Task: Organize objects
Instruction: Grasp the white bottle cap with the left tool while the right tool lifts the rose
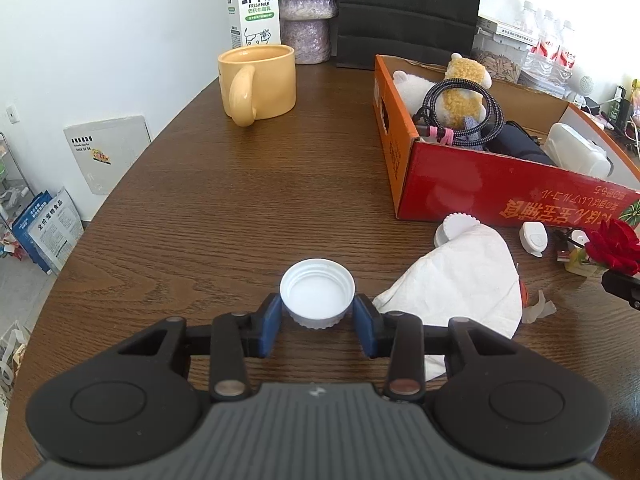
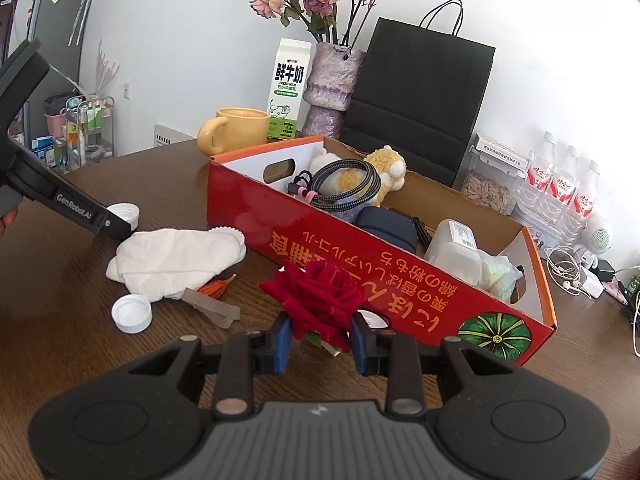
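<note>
Your left gripper (image 1: 317, 316) sits low in frame on the brown wood table (image 1: 224, 200), pads against a white cap (image 1: 317, 292) — closed on it. Upper right stands the red box (image 1: 500, 196); white wall behind. Your right gripper (image 2: 320, 338) angles down, clamping a red rose (image 2: 316, 296).

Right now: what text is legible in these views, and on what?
"鲜牛奶 FRESH MILK": milk carton
"GenRobot.AI": left gripper
Orange box: Japanese lettering upside down, not reliably readable
Water bottles, blue package: labels too small
</note>
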`<move>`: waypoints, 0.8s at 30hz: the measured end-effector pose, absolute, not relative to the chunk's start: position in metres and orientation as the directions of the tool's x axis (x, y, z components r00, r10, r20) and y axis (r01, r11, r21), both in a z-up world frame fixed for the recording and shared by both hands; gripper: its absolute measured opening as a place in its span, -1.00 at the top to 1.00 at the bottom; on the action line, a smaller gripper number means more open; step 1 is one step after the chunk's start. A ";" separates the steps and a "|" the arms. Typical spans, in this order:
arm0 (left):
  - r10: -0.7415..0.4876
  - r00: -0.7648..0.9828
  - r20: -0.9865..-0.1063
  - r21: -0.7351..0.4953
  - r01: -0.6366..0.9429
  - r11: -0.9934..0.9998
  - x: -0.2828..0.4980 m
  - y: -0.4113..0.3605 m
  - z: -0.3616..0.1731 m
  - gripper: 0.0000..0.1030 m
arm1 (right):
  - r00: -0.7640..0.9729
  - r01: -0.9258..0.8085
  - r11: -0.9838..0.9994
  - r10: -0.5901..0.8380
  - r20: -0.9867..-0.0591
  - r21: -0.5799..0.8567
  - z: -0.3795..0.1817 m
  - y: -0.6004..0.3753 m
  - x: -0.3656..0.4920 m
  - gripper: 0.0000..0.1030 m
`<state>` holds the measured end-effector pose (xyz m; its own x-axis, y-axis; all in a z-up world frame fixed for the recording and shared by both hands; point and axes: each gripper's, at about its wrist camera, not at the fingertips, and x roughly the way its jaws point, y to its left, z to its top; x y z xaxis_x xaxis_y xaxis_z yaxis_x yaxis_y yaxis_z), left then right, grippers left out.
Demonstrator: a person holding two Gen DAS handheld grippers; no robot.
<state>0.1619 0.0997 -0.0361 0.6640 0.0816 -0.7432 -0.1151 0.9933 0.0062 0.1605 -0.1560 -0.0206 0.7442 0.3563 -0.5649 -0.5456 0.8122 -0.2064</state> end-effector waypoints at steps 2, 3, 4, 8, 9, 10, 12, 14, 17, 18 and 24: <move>0.084 0.669 -0.738 0.009 -0.115 0.993 0.161 0.099 -0.034 0.23 | 0.745 -0.546 0.812 0.359 -0.562 -0.205 -0.020 -0.156 0.160 0.43; 0.085 0.673 -0.735 0.010 -0.114 0.993 0.161 0.098 -0.032 0.23 | 0.745 -0.546 0.812 0.361 -0.561 -0.204 -0.019 -0.157 0.160 0.43; 0.085 0.676 -0.732 0.011 -0.113 0.993 0.160 0.098 -0.031 0.23 | 0.746 -0.547 0.813 0.362 -0.559 -0.202 -0.019 -0.157 0.160 0.43; 0.086 0.691 -0.718 0.017 -0.107 0.994 0.159 0.092 -0.023 0.23 | 0.750 -0.546 0.813 0.369 -0.548 -0.200 -0.015 -0.158 0.159 0.43; 0.085 0.695 -0.714 0.018 -0.103 0.995 0.159 0.091 -0.020 0.23 | 0.752 -0.546 0.813 0.371 -0.545 -0.200 -0.014 -0.159 0.159 0.43; 0.083 0.700 -0.709 0.019 -0.098 0.995 0.159 0.089 -0.017 0.23 | 0.754 -0.545 0.814 0.373 -0.540 -0.199 -0.012 -0.159 0.159 0.43; 0.082 0.708 -0.701 0.026 -0.089 0.996 0.160 0.085 -0.013 0.23 | 0.759 -0.543 0.816 0.376 -0.531 -0.199 -0.009 -0.161 0.159 0.43; 0.080 0.716 -0.694 0.035 -0.077 0.996 0.162 0.080 -0.007 0.23 | 0.764 -0.541 0.817 0.378 -0.523 -0.199 -0.006 -0.162 0.160 0.43; 0.073 0.728 -0.681 0.043 -0.060 0.997 0.166 0.072 0.001 0.23 | 0.772 -0.537 0.819 0.382 -0.509 -0.200 -0.001 -0.164 0.163 0.43; 0.071 0.732 -0.677 0.044 -0.056 0.997 0.167 0.070 0.004 0.23 | 0.774 -0.536 0.820 0.383 -0.504 -0.200 0.000 -0.165 0.164 0.43; 0.052 0.755 -0.653 0.048 -0.028 0.998 0.179 0.054 0.019 0.23 | 0.791 -0.524 0.828 0.387 -0.474 -0.200 0.010 -0.172 0.175 0.43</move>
<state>0.1789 0.0538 0.0191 0.7552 0.0524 -0.6534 -0.0279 0.9985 0.0478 0.1747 -0.1720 0.0104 0.7909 0.3866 -0.4744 -0.5243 0.8278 -0.1996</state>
